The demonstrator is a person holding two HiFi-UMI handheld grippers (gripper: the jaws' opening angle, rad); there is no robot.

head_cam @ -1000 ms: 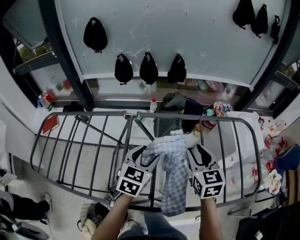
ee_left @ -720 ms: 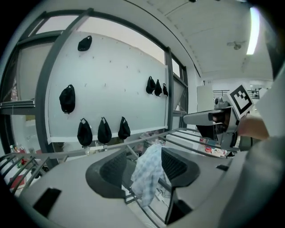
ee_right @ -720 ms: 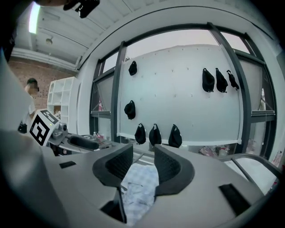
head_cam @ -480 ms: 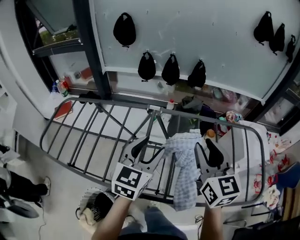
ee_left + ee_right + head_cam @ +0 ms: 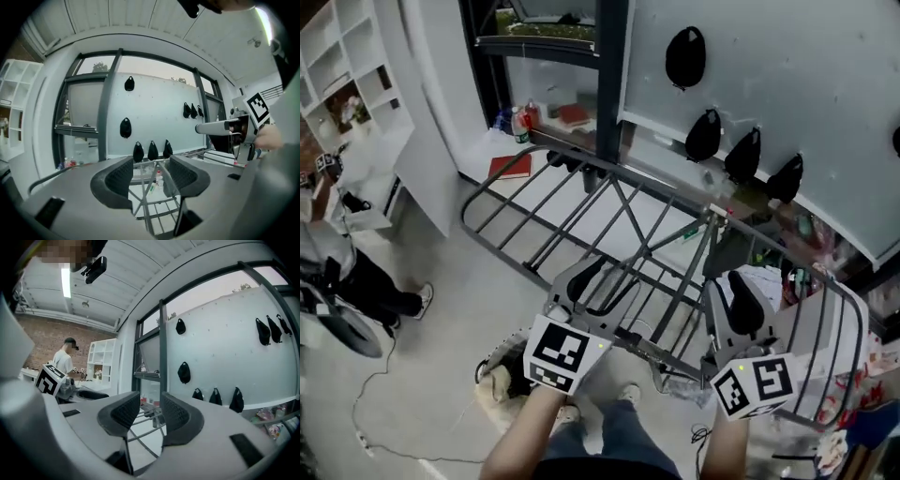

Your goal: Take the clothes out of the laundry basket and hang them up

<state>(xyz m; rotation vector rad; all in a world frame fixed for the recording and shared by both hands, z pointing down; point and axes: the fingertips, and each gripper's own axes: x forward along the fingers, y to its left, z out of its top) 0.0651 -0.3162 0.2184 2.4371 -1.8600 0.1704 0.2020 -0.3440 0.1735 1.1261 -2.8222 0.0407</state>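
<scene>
Right now both grippers are empty. The left gripper (image 5: 602, 286) has its jaws apart at a medium gap, with only drying rack (image 5: 572, 202) bars showing through them. The right gripper (image 5: 733, 305) gap is narrower, nothing in it either.

The laundry basket (image 5: 487, 361) sits on the floor by the rack's near edge, just beside the left gripper's cube. It is round and dark inside, with a pale crumpled garment (image 5: 492, 386) at its rim. More pale cloth (image 5: 766, 279) lies over the rack's right end, just beside the right gripper; kind unclear.

The rack is grey tube, running slantwise. Bare floor (image 5: 441, 253) lies to its left; clutter crowds its right end.

Only the head view shows the basket. The left gripper view catches the right gripper side-on. The right gripper view alone shows a brick wall (image 5: 42, 341).
</scene>
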